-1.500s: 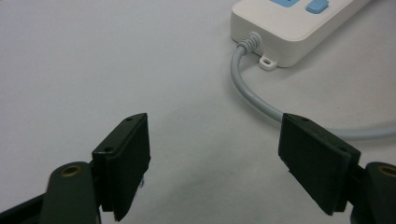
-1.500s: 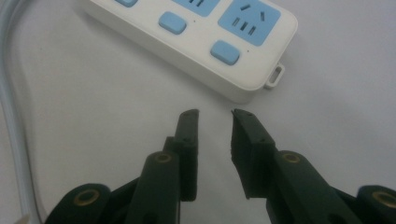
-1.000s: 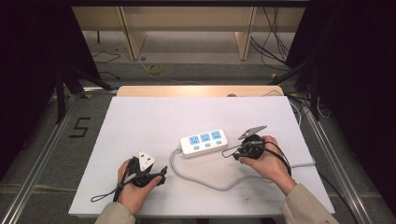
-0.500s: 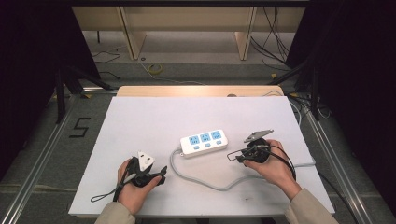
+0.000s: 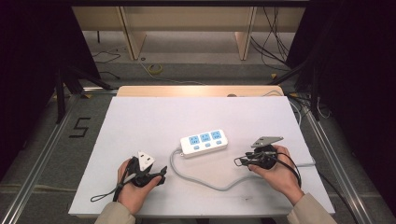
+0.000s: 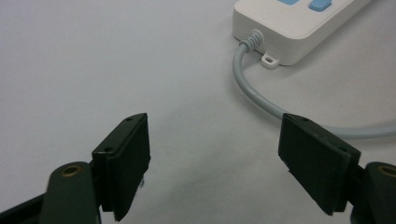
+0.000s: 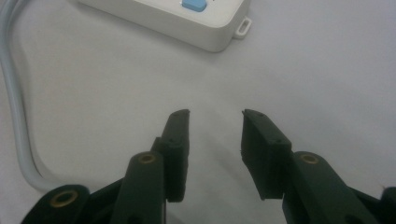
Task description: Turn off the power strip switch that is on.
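Observation:
A white power strip with three blue sockets lies mid-table, and its grey cable curves from its left end toward the right edge. My left gripper rests low on the near left, pointing right at the strip. It is open with nothing between its pads; the strip's cable end and cable lie ahead. My right gripper sits right of the strip and points left. Its jaws have just been opening and stand open over bare table, short of the strip's corner.
The white table top has a wooden strip along its far edge. The left gripper's black cable trails toward the near left corner. Metal rails flank the table, and cables lie on the floor beyond.
My right hand has drawn its gripper to the right and slightly nearer, away from the power strip. The left hand has stayed where it was.

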### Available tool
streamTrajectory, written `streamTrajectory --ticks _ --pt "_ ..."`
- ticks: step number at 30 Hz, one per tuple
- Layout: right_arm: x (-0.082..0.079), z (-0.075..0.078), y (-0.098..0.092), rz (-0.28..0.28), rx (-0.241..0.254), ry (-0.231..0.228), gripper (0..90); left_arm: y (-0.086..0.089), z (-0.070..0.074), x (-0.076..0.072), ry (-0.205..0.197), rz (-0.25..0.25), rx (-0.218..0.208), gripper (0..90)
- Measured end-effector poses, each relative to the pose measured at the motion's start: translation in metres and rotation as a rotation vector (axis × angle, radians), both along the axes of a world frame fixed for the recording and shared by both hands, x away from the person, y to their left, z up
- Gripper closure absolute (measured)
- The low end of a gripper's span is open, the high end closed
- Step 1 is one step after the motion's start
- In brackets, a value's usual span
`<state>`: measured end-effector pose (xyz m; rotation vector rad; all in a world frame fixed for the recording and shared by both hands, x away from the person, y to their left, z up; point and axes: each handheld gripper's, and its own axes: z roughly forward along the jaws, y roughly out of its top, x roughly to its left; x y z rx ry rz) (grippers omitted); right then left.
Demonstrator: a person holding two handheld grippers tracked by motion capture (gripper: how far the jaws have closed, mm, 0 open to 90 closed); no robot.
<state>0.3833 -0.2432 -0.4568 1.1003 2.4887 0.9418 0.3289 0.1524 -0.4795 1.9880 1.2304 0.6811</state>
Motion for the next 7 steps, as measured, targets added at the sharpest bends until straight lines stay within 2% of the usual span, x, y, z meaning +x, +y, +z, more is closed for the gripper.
streamTrajectory --ticks 7 --pt "-0.0038 -0.0012 -0.0034 -0.008 0.017 -0.011 62.0 0.0026 -0.0021 0.0023 0.0 0.008 -0.004 24.6"
